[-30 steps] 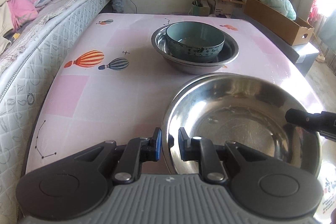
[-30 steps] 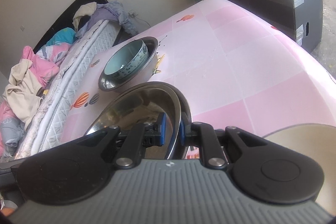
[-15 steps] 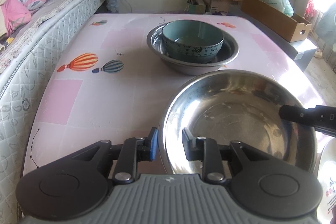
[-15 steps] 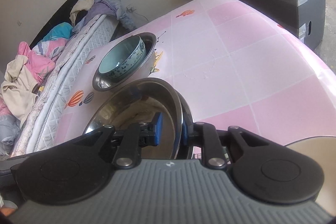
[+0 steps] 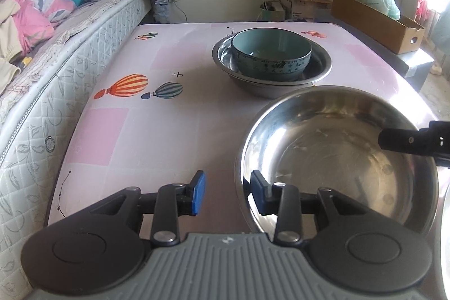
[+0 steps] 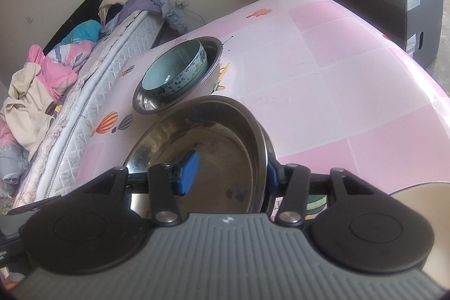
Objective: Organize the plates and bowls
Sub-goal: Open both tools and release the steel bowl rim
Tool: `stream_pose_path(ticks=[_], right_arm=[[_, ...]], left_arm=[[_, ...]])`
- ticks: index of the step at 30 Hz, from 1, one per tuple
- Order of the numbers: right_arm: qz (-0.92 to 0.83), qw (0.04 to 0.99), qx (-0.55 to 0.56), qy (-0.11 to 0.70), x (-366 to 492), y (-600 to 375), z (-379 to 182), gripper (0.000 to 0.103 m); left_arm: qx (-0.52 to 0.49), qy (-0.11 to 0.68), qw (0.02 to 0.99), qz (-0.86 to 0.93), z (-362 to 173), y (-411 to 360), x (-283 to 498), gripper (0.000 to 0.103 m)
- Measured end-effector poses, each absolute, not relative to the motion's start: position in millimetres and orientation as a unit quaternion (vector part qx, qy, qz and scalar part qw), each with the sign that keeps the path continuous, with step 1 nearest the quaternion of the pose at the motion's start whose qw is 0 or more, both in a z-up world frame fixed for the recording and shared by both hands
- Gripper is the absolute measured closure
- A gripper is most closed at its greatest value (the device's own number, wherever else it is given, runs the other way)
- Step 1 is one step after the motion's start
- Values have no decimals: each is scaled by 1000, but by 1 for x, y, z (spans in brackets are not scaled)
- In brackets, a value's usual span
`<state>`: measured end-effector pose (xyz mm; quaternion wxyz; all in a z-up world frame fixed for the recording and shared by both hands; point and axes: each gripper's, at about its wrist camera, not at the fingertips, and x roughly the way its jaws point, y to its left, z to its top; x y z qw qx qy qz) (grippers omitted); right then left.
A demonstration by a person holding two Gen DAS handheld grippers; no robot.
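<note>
My table (image 5: pixel 140 137) wears a pink-and-white checked cloth printed with striped hot-air balloons (image 5: pixel 128 85). Along its left side runs a quilted white mattress (image 5: pixel 50 92) heaped with pink, blue and cream bedding (image 5: pixel 33 18). Past the far edge are a plain wall, a clutter of bags and boxes in the corner, and a long cardboard box (image 5: pixel 377 21) sitting on a grey unit, with bright window light at the right.

Toward the far middle of the table, a teal ceramic bowl (image 5: pixel 271 54) sits nested inside a steel basin (image 5: pixel 271 78). Nearer me is a second, larger steel bowl (image 5: pixel 337 159), empty and shiny.

My left gripper (image 5: pixel 228 194) is low over the near edge with its blue-padded fingers spread apart; the near-left rim of the large steel bowl lies between them, one pad outside it and one inside, and neither pad pinches the metal. My right gripper (image 6: pixel 229 173) comes in from the bowl's right side, also parted wide and straddling the rim (image 6: pixel 260 148): the left pad (image 6: pixel 189 172) hangs inside the bowl, the right one is outside and mostly hidden behind the wall, so I can't tell whether it touches. In the left wrist view, its black finger (image 5: pixel 405 141) reaches over the bowl's far right rim. A pale round dish edge (image 6: pixel 422 196) shows at my right camera's lower right corner.
</note>
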<state>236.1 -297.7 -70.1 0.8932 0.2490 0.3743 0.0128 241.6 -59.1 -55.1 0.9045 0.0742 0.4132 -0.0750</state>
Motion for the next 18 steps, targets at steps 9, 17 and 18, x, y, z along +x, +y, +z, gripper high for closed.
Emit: stream_pose_path(ticks=[9, 17, 18], right_arm=[[22, 891, 244, 383, 241, -298, -67, 49], [39, 870, 320, 373, 242, -321, -69, 43], [39, 869, 324, 373, 241, -322, -70, 43]], left_arm=[[87, 412, 904, -72, -57, -62, 241, 68], [87, 414, 903, -73, -56, -63, 241, 69], [88, 414, 903, -74, -56, -63, 241, 69]])
